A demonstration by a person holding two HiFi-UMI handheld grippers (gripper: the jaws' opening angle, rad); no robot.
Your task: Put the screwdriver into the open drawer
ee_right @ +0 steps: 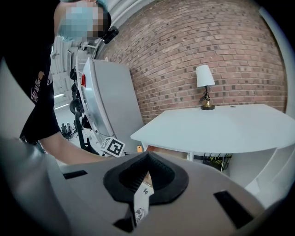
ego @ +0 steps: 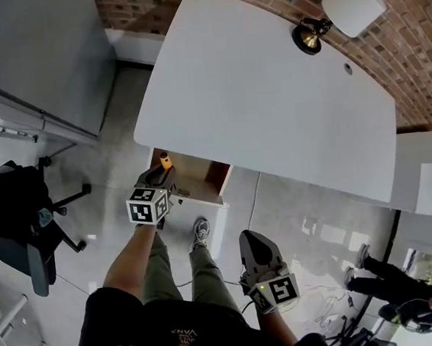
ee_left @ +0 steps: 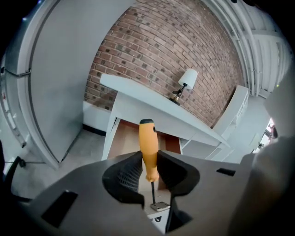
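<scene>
Left claw (ee_left: 148,167) holds the orange-handled screwdriver (ee_left: 148,146) at the open drawer (ego: 198,179).

The claw is closed on the lower part of the handle. The black-capped end stands out beyond the pads and the thin metal shaft runs back between the jaws. From the head view, the handle sits over the drawer's left front corner. The wood-lined drawer is pulled out from under the white surface (ego: 268,86), which carries a small lamp (ego: 341,13) near the brick wall (ego: 410,48). The right claw (ego: 250,241) hangs low beside the person's legs, well apart from the drawer, its jaws pressed together with nothing between them.
</scene>
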